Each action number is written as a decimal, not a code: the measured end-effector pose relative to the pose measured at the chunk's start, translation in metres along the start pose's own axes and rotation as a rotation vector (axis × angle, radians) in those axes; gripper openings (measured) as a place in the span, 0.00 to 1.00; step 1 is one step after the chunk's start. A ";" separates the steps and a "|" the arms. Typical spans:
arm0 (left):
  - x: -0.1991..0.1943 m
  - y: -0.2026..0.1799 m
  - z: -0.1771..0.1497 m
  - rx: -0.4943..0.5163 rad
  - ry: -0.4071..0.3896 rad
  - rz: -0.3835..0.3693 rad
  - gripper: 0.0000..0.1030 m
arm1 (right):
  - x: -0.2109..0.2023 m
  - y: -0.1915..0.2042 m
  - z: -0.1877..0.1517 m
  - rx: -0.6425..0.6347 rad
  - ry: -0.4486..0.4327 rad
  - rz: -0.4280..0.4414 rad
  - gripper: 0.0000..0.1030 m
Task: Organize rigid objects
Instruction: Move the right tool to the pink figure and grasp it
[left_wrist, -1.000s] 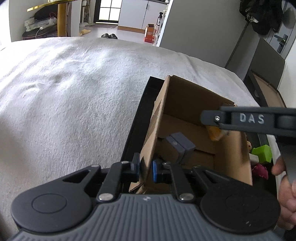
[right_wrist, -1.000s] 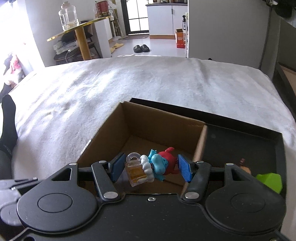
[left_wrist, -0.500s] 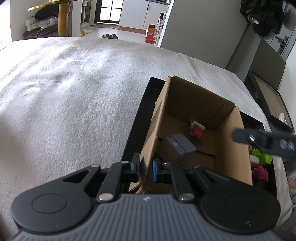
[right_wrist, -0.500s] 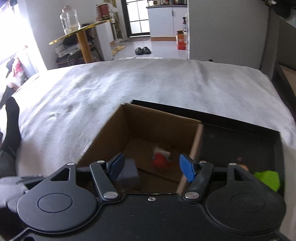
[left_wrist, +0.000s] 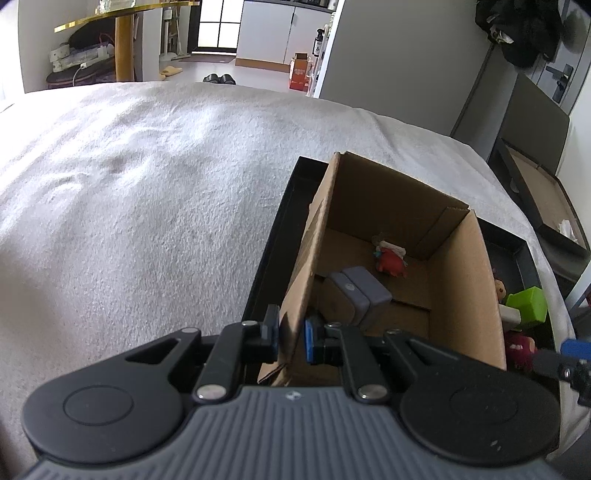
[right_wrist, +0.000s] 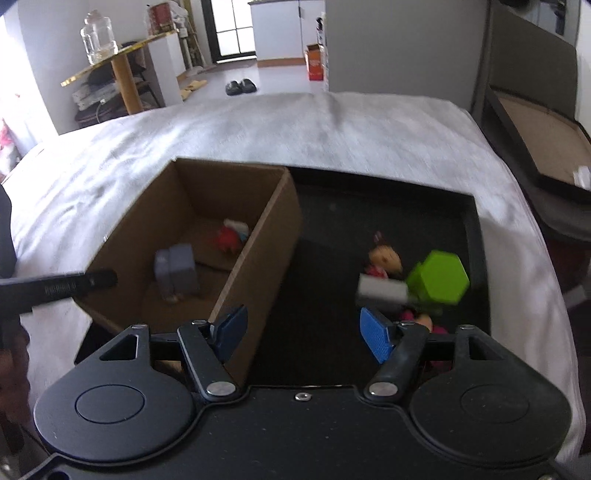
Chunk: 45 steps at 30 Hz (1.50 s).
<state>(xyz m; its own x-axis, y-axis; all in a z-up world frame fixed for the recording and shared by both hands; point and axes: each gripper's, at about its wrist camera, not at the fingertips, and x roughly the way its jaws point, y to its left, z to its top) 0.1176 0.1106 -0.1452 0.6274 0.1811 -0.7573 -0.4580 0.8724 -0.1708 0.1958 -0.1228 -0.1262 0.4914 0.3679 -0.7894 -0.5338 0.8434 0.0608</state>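
Two items already down in the cardboard box (left_wrist: 465, 277): red figurine (left_wrist: 389, 260) toward 12 o'clock, grey block (left_wrist: 360, 291) nearer. Left gripper (left_wrist: 291, 334) clamped on the box's near wall, pads pressed onto the cardboard, steadying it. Right gripper (right_wrist: 303, 332) over the black tray (right_wrist: 476, 240), jaws just opening wider, spread, nothing between them.

Step in hand, by the look of it: between drops, lining up the next pick. Likely target: the white block (right_wrist: 382, 290) at 1 o'clock of the right gripper, lying flat, long axis roughly 9-to-3, right end against the green hexagonal block (right_wrist: 437, 278), whose hexagon face tips up toward the camera.

Calls for a reach forward and right, jaws straddling the short width, clear of the small doll (right_wrist: 384, 260) just behind. Blurred, so exact contacts hard to call.
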 end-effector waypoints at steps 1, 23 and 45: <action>0.000 0.000 0.000 0.001 0.000 0.001 0.12 | 0.001 -0.002 -0.002 0.004 0.006 -0.004 0.65; 0.000 0.001 -0.001 0.006 0.002 -0.002 0.11 | 0.007 -0.006 -0.022 0.027 0.060 -0.020 0.72; 0.003 -0.011 0.001 0.058 0.025 0.053 0.14 | 0.040 -0.072 -0.021 0.194 0.041 -0.107 0.72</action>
<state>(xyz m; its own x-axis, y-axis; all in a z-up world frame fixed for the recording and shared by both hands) 0.1252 0.1025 -0.1453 0.5866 0.2172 -0.7802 -0.4528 0.8867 -0.0936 0.2391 -0.1768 -0.1749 0.5078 0.2599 -0.8213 -0.3360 0.9376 0.0890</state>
